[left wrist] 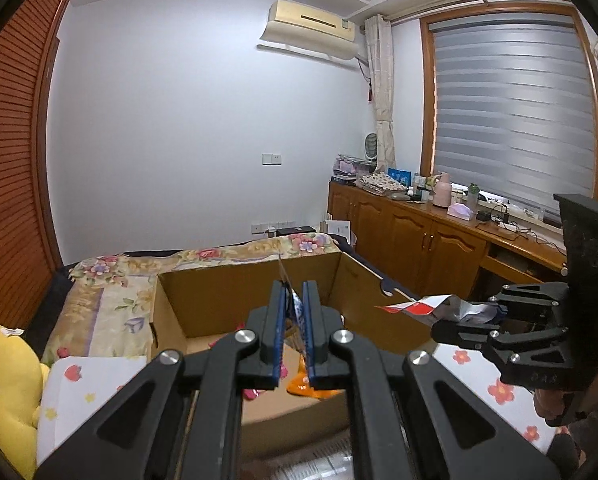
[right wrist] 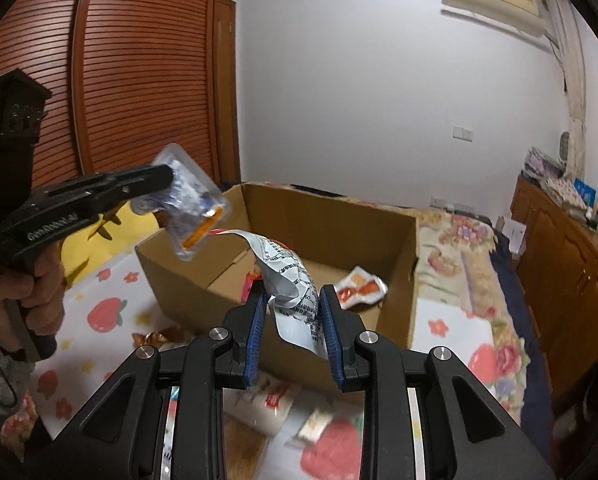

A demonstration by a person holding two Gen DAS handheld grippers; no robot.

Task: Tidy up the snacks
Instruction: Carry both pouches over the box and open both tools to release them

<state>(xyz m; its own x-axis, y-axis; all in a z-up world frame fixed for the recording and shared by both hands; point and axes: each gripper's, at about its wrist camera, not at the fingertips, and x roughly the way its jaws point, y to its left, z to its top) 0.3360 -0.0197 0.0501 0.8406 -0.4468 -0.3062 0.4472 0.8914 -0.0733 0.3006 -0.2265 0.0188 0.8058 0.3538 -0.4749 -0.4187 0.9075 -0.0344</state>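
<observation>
An open cardboard box [left wrist: 255, 280] [right wrist: 339, 228] stands on the bed. My left gripper [left wrist: 295, 286] is shut on a thin clear snack packet [left wrist: 295, 312] with blue and orange print. In the right wrist view that clear packet [right wrist: 193, 208] hangs from the left gripper [right wrist: 169, 177] above the box's near left corner. My right gripper [right wrist: 293, 294] is shut on a crumpled silver packet [right wrist: 291, 276] with printed text, over the box's near wall. From the left wrist view the right gripper [left wrist: 443, 326] holds this silver and red packet [left wrist: 423, 305] by the box's right side. An orange and white packet [right wrist: 359, 286] lies inside the box.
Loose snacks lie on the strawberry-print sheet [right wrist: 107, 316] in front of the box: a white packet [right wrist: 259, 400], a small packet [right wrist: 315, 428], a gold wrapper [right wrist: 151, 338]. A yellow plush toy [left wrist: 3, 380] sits left of the box. Wooden cabinets [left wrist: 419, 240] line the right wall.
</observation>
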